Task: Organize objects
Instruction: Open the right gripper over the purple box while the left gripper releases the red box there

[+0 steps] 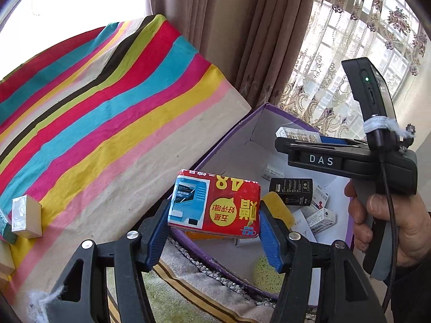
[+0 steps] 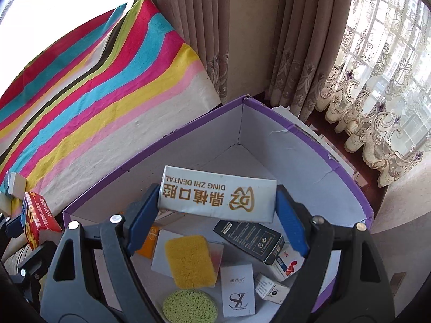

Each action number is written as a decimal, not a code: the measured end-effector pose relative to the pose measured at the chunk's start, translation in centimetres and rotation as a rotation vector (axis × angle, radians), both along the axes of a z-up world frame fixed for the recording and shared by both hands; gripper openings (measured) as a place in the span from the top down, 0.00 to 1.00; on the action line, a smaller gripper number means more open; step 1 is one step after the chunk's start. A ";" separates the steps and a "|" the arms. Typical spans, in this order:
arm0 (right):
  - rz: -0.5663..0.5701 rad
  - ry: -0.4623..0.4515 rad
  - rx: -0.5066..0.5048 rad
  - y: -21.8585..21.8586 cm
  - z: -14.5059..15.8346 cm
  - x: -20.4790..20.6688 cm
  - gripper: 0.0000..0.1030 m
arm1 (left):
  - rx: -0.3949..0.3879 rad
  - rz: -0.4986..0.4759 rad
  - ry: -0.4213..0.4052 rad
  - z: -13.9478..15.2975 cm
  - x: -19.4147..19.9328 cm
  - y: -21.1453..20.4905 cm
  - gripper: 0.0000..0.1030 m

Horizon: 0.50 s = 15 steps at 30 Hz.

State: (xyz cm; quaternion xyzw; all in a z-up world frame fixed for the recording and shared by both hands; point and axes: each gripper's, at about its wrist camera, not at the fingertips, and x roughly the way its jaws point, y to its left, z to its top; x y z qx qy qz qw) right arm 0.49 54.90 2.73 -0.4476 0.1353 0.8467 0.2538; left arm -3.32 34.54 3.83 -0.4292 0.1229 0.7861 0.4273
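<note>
My left gripper [image 1: 215, 206] is shut on a red tissue pack [image 1: 223, 204] with a blue picture, held over the near rim of a purple box [image 1: 242, 150]. The pack [image 2: 37, 220] also shows at the left edge of the right wrist view. My right gripper [image 2: 218, 191] is shut on a long white dental box [image 2: 218, 196], hanging above the purple box [image 2: 296, 161]. In the left wrist view a hand [image 1: 382, 215] holds that right gripper [image 1: 280, 141] over the box's far side, with the white dental box [image 1: 299, 134] in its jaws.
Inside the box lie a yellow sponge [image 2: 190, 261], a green sponge [image 2: 188, 308], a black carton [image 2: 250, 239], a white card box [image 2: 238, 290] and small cartons. A striped cloth [image 1: 107, 113] covers the table, with a small silver box [image 1: 25, 215] on it. Curtains [image 2: 242, 40] hang behind.
</note>
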 end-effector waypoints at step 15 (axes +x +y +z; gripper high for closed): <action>0.014 -0.001 0.006 -0.1 0.6 -0.2 0.10 | 0.045 0.064 -0.033 0.2 -0.6 -1.1 0.18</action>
